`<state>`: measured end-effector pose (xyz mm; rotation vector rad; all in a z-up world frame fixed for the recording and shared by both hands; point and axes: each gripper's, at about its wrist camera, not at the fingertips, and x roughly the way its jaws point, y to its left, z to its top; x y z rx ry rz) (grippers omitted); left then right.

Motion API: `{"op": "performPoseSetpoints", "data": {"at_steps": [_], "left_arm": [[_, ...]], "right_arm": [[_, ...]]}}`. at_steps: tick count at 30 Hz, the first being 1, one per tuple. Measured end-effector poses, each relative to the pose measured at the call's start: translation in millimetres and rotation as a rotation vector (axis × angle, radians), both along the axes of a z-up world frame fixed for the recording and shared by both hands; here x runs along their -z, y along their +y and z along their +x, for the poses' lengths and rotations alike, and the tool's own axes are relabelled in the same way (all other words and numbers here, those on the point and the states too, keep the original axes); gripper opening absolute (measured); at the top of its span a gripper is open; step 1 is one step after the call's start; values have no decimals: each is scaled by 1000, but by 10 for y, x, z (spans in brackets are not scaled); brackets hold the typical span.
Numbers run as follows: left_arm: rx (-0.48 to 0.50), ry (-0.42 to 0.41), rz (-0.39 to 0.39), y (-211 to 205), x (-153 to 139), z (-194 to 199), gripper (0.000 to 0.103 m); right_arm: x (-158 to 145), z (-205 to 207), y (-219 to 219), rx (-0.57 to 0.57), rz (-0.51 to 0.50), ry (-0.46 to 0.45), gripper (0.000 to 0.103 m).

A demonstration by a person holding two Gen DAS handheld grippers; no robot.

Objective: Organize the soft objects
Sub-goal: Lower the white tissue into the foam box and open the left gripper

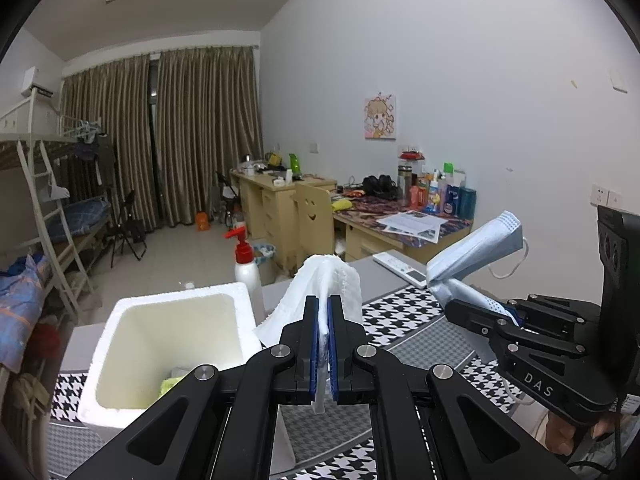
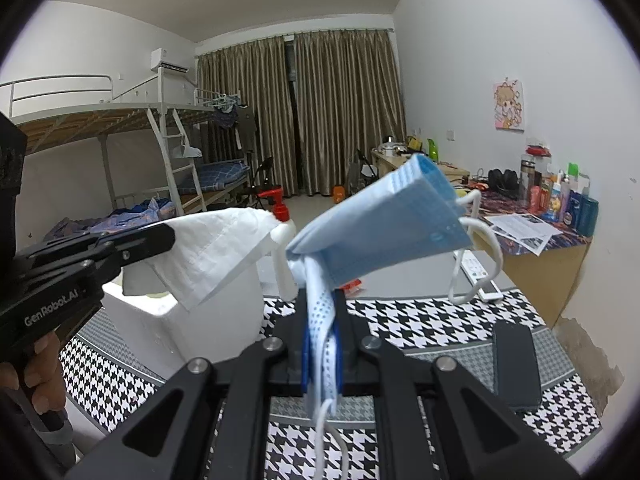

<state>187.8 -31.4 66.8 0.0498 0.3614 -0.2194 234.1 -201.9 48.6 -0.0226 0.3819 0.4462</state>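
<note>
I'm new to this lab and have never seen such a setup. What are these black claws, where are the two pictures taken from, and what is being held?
No robot here: a person holds a two-finger gripper in each hand, each carrying a forward-looking fisheye camera. The left camera shows the left gripper shut on a white cloth; the right camera shows the right gripper shut on a blue face mask. Each view also catches the other gripper from the side. Below lies a houndstooth mat with a white foam box, a red-topped pump bottle, a remote and a dark phone.
</note>
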Motion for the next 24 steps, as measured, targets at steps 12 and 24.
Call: {"op": "performPoseSetpoints", "data": {"at_steps": [12,24], "left_arm": [[-55,-40,-8,151,-168,39,4],[-116,-58,-13,321,-225,65,4]], "right_arm": [[-82,22,133,-55,2,-24,12],[-82,75,253,-90,6,-18,12]]}}
